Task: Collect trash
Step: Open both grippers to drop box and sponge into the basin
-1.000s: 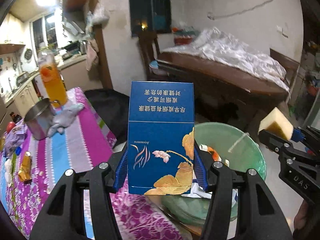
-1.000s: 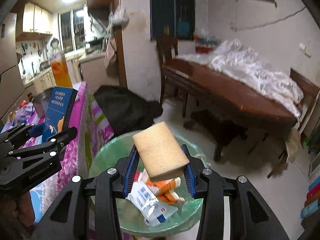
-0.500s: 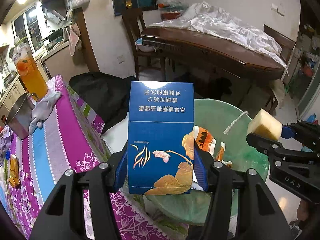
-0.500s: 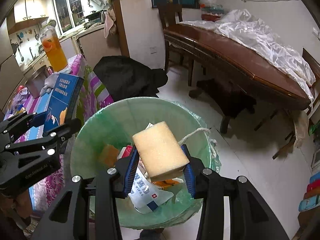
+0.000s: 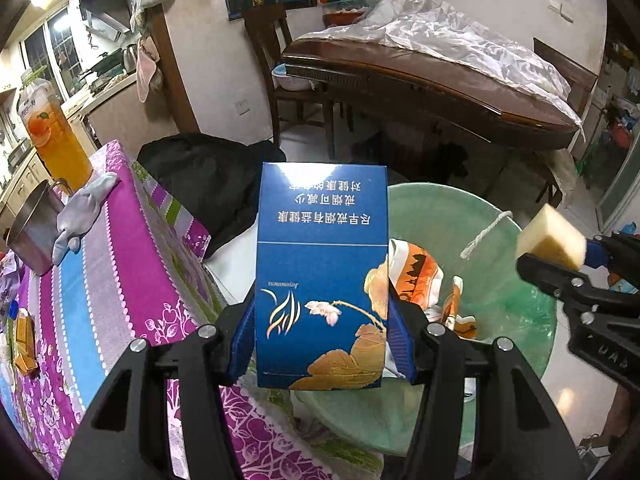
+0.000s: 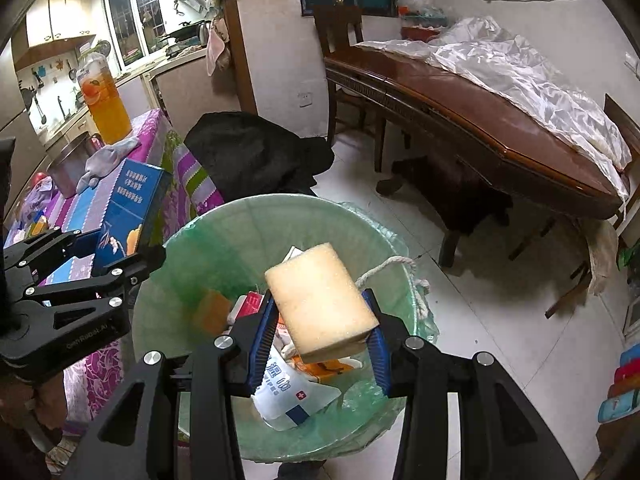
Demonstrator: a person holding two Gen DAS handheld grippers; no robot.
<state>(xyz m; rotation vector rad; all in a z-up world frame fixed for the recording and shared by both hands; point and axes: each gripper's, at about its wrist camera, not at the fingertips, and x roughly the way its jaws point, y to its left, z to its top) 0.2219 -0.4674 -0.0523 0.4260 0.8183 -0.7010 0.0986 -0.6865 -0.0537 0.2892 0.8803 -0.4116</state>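
While my left claw (image 5: 322, 344) clamps the stiff, light cigarette box (image 5: 322, 276) by its long edges, my right claw (image 6: 320, 344) squeezes the soft sponge (image 6: 320, 302) (springy, featherweight) over the green-lined trash bin (image 6: 224, 240).

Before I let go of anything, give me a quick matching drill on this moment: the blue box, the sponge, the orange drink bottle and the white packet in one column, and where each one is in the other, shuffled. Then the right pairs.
Things:
1. blue box
2. sponge
3. orange drink bottle
4. white packet

Places:
A. lying inside the green-lined bin
B. clamped in the right gripper, above the bin
C. standing on the purple tablecloth
D. clamped in the left gripper, at the bin's table side

Pairs: 1-D, 2-B, 3-C, 4-A
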